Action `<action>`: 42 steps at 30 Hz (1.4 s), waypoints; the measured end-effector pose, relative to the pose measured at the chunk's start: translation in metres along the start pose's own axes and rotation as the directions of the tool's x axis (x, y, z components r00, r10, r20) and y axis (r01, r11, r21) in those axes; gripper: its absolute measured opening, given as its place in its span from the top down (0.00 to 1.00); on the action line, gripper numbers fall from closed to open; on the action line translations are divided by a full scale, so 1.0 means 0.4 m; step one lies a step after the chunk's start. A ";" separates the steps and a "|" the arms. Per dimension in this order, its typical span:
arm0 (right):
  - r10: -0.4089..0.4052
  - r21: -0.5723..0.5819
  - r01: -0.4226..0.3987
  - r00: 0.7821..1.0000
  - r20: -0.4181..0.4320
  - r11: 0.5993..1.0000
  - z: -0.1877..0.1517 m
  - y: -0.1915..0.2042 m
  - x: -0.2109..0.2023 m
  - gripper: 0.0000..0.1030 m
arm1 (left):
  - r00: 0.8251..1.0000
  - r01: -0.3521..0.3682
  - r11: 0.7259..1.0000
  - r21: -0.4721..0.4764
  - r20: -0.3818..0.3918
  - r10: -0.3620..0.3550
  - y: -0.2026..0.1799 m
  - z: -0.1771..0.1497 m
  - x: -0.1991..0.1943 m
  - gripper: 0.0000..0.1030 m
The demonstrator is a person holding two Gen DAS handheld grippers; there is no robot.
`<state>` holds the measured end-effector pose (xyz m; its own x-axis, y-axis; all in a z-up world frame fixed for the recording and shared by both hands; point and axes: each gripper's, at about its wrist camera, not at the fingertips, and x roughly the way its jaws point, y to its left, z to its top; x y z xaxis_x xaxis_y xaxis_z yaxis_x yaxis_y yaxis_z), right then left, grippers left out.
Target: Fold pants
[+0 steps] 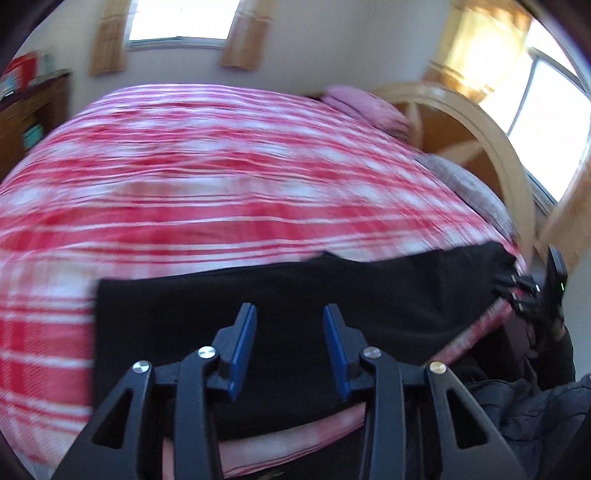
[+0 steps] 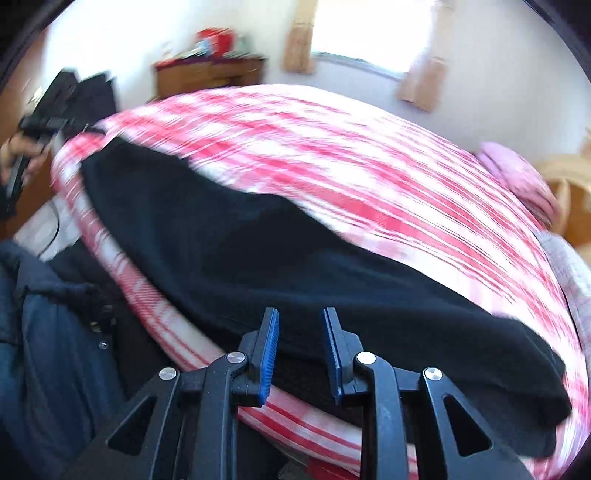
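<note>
Black pants lie flat along the near edge of the bed on a red-and-white plaid cover. My left gripper is open and empty, held just above the pants near their left end. In the right wrist view the pants stretch from far left to near right. My right gripper is open and empty above their near edge. The right gripper shows at the right in the left wrist view; the left gripper shows at the far left in the right wrist view. Both views are motion-blurred.
A pink pillow and a wooden headboard are at the bed's far right. A wooden dresser stands by the wall. A dark blue jacket is close at the lower left. Windows with curtains are behind.
</note>
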<state>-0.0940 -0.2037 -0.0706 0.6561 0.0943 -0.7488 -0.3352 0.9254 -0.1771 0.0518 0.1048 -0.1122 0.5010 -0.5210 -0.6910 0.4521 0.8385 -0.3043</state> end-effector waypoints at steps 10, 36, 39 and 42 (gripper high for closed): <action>-0.184 0.462 0.127 0.980 0.080 0.878 -0.117 -0.299 -0.143 0.75 | 0.936 0.325 0.914 0.242 -0.216 -0.276 -0.432 0.053 0.265 0.61; -0.140 0.890 -0.124 0.969 0.204 0.440 -0.290 -0.586 -0.145 0.89 | 0.864 0.462 0.806 0.371 -0.395 -0.313 -0.700 -0.023 0.417 0.61; -0.169 0.875 -0.119 0.960 0.222 0.470 -0.277 -0.583 -0.167 1.00 | 0.860 0.466 0.808 0.361 -0.398 -0.319 -0.692 -0.026 0.414 0.61; -0.221 0.847 -0.103 0.943 0.250 0.521 -0.263 -0.568 -0.214 1.00 | 0.863 0.462 0.805 0.372 -0.399 -0.311 -0.690 -0.027 0.410 0.61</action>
<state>-0.1451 -0.4606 -0.0334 0.8615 -0.0234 -0.5071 0.3308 0.7837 0.5257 0.0012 -0.2105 -0.1487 -0.0022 -0.6464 -0.7630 0.8698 0.3752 -0.3204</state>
